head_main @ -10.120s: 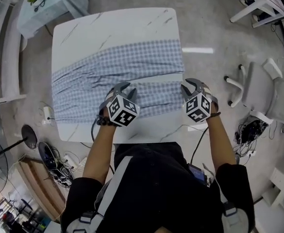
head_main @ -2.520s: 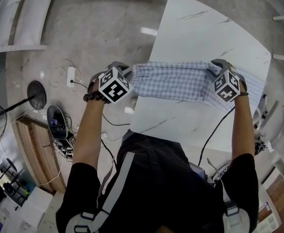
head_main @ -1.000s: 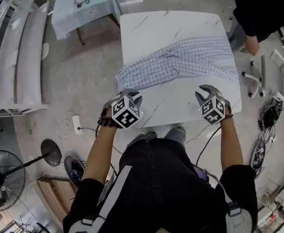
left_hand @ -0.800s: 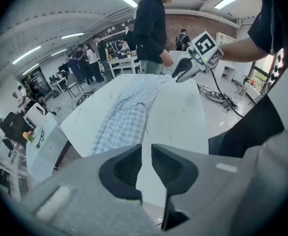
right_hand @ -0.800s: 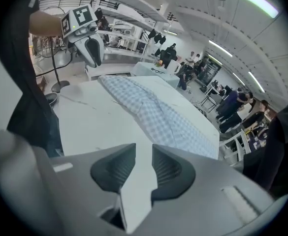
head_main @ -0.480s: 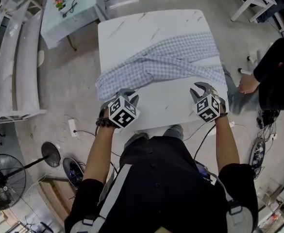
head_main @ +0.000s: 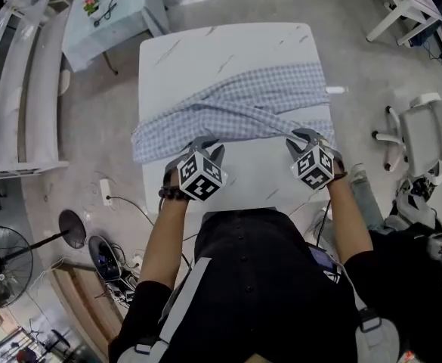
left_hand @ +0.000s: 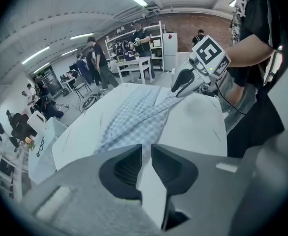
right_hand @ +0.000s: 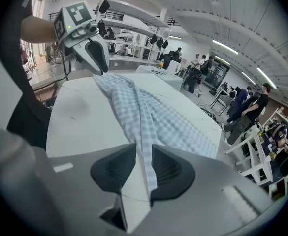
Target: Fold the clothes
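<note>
We note left tongs (head_main: 208, 148) and right tongs (head_main: 300, 137) have come up to the shirt's (head_main: 236, 112) near hem, jaws barely apart, gripping nothing; next fold's pickup likely.

A white desk (head_main: 205, 55) with thin grey veining carries one blue-and-white checked garment (head_main: 236, 112). The cloth lies rumpled and twisted in a band across the desk's middle, from the left edge, where its end hangs just over, to the right edge. The white top shows beyond the band and in a strip on the near side.
</note>
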A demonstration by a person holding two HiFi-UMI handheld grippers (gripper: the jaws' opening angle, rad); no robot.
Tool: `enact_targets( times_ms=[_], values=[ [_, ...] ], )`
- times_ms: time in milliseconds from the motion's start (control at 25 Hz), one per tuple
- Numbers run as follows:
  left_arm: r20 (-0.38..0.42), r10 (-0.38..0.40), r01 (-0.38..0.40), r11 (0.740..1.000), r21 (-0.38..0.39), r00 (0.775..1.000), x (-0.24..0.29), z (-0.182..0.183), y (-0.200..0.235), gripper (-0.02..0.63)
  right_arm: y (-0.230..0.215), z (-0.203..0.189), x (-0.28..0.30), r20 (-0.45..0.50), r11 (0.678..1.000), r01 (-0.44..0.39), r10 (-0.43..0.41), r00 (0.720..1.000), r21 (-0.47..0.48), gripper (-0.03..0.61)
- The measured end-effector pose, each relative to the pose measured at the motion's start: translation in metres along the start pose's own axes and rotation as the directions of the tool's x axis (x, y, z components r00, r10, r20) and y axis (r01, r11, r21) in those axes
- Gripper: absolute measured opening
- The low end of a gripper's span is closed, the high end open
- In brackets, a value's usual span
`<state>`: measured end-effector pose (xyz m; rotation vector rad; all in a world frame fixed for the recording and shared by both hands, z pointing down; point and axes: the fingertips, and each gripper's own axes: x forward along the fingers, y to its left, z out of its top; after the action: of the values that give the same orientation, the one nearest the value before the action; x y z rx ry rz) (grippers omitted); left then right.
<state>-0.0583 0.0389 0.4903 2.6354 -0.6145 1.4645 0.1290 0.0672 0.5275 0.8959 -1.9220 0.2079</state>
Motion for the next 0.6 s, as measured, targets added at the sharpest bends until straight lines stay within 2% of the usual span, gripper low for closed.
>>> enact_targets(
  times_ms=[120, 280, 440, 600],
  values=[
    [0.025, -0.012, 0.010, 0.999, 0.051, 1.000, 0.011, 0.008, 0.005, 0.069, -0.005, -0.008, -0.002, -0.022, 0.999, 0.038, -0.038, 0.999, 0.011, 0.106],
    [0.054, -0.034, 0.027, 0.990, 0.140, 0.998, 0.028, 0.016, 0.013, 0.069, -0.003, -0.036, -0.013, -0.050, 0.985, 0.119, -0.113, 0.992, 0.129, 0.096],
    [0.040, -0.097, 0.085, 0.966, 0.243, 0.994, 0.046, 0.031, -0.002, 0.069, 0.003, -0.080, -0.032, -0.119, 0.960, 0.177, -0.154, 0.981, 0.218, 0.089],
    [0.020, -0.154, 0.140, 0.941, 0.307, 0.988, 0.067, 0.059, -0.023, 0.068, -0.006, -0.110, -0.049, -0.141, 0.940, 0.219, -0.187, 0.972, 0.263, 0.087]
  ],
)
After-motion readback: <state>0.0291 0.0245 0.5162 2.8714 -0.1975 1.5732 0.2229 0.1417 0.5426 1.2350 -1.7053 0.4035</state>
